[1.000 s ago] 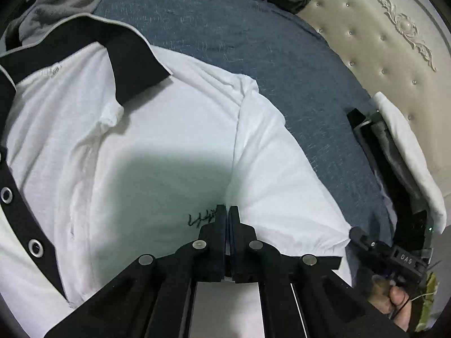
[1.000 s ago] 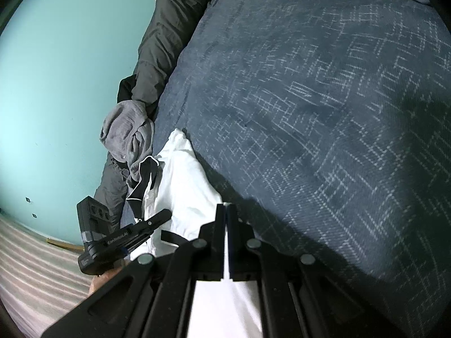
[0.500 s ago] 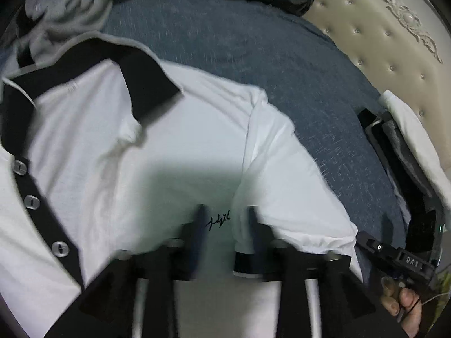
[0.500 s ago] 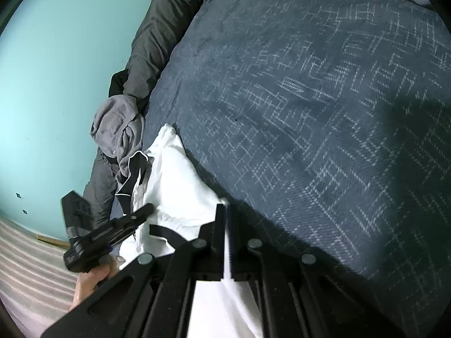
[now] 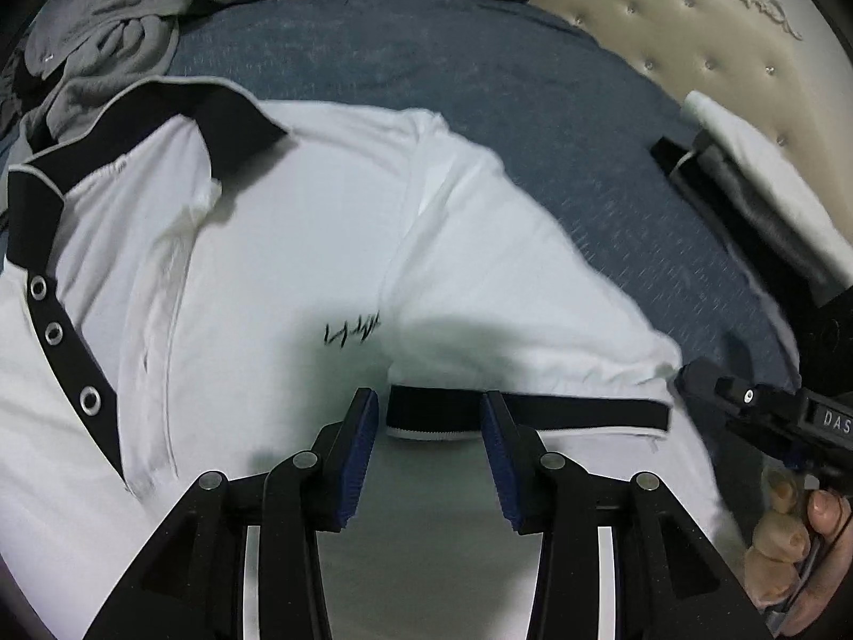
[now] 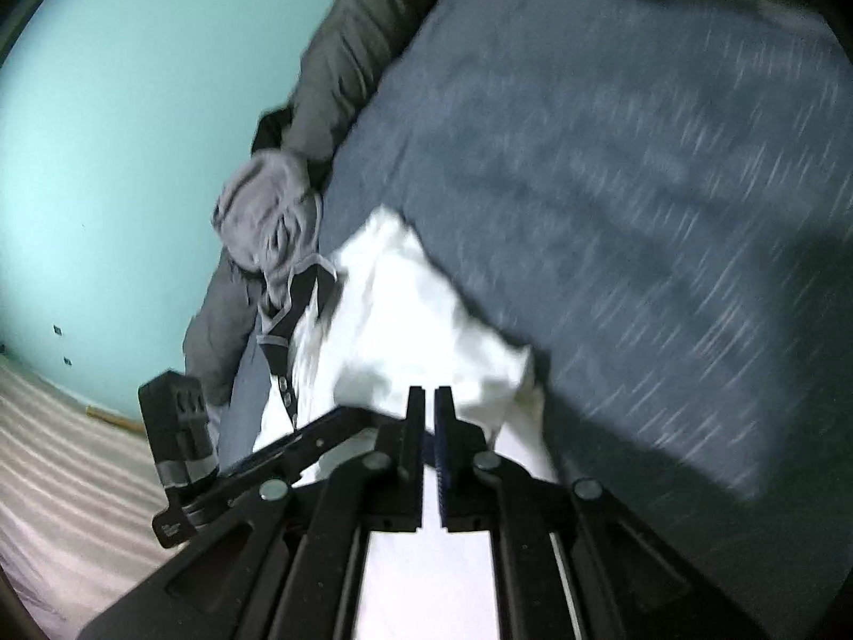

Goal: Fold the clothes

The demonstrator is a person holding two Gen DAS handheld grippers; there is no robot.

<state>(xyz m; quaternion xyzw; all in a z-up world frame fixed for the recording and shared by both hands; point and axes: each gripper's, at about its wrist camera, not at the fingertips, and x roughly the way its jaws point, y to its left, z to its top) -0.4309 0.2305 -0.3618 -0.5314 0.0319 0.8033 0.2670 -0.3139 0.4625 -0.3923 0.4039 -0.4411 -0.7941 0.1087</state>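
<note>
Folding the sleeve (image 5: pixel 512 288) inward comes next, judging by the layout. White polo (image 5: pixel 298 245) lies flat on the bed (image 5: pixel 533 106). Left tongs (image 5: pixel 429 416) released, straddling the black cuff (image 5: pixel 533 410); right tongs (image 6: pixel 429 416) clenched, holding nothing visible. Pinch the cuff squarely, lift low, avoid dragging the body cloth.

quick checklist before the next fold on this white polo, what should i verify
1. Left gripper free of cloth: ok, jaws apart, nothing between them.
2. Sleeve folded onto the white polo shirt: ok, its black cuff lies across the body.
3. Right gripper state: ok, jaws shut; whether it pinches cloth, cannot tell.
4. Collar flat: not ok, one side stands up over the grey garment.
5. Blue bedspread beside the shirt bare for folding: ok.
</note>
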